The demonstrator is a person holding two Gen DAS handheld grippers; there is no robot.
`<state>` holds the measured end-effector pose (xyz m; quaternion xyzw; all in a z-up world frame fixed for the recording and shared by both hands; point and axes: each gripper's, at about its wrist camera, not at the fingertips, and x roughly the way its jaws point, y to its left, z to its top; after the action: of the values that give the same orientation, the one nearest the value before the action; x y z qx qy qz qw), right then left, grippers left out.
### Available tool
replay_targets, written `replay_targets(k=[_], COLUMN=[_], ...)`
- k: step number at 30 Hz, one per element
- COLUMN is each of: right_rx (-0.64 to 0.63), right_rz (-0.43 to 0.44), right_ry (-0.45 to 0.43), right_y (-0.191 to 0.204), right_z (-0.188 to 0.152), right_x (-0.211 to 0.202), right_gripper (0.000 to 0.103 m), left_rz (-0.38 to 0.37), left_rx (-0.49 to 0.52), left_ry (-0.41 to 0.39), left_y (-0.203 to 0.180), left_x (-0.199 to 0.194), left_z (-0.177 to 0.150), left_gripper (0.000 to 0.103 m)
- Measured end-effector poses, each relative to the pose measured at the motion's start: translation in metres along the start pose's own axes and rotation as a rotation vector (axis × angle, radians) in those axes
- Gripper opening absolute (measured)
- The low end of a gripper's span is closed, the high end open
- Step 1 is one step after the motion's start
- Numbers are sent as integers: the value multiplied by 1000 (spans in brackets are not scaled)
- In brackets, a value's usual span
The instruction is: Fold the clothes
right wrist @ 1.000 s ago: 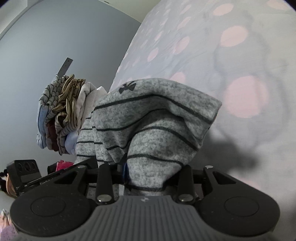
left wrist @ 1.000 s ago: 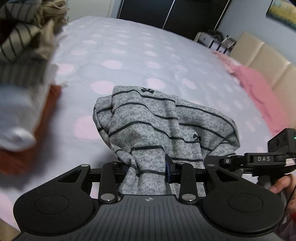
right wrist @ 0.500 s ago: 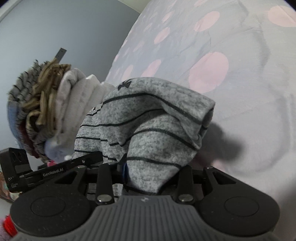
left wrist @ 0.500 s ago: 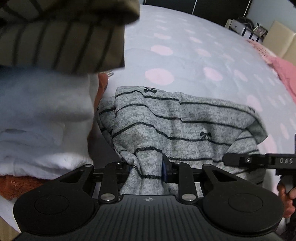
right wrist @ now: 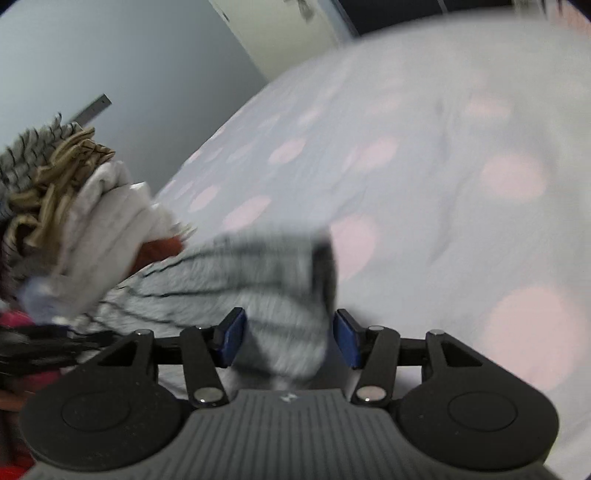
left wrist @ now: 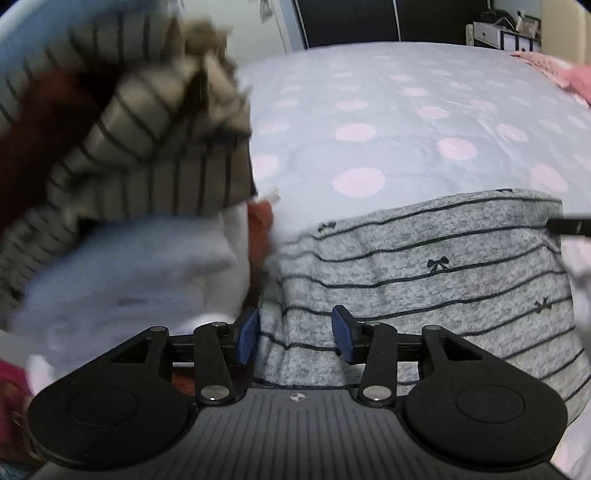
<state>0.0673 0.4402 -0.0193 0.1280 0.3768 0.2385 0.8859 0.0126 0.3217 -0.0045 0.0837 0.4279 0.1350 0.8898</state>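
The folded grey garment with thin black stripes and small bows (left wrist: 424,273) lies on the bed next to the stack of folded clothes (left wrist: 122,192). My left gripper (left wrist: 295,334) is open, its blue pads apart on either side of the garment's near edge. In the right wrist view the same garment (right wrist: 258,280) is blurred and lies beside the stack (right wrist: 74,210). My right gripper (right wrist: 286,341) is open too, its pads spread around the garment's end.
The bed has a pale blue sheet with pink dots (left wrist: 388,122). A pink cloth (left wrist: 561,74) lies at the far right by the beige headboard. A dark wardrobe and a small shelf (left wrist: 502,31) stand behind the bed. A grey wall (right wrist: 110,55) is beside the stack.
Both grippers carried the grey garment over to the stack and lowered it onto the bed. Both have opened and let go of it.
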Motion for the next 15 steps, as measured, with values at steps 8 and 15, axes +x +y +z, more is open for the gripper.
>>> replay_targets(k=[8,15], right_rx=[-183,-267], right_rz=[44,64], right_ry=[-100,-25], right_y=[15,33], right_z=[9,-2], right_x=[-33,3], right_gripper=[18,19], left_rz=[-121,-115], left_rx=[-35,-46], left_ry=[9,127], left_y=[-8,-2], left_x=[-22,10], left_z=[-2,-26], left_gripper=[31,31])
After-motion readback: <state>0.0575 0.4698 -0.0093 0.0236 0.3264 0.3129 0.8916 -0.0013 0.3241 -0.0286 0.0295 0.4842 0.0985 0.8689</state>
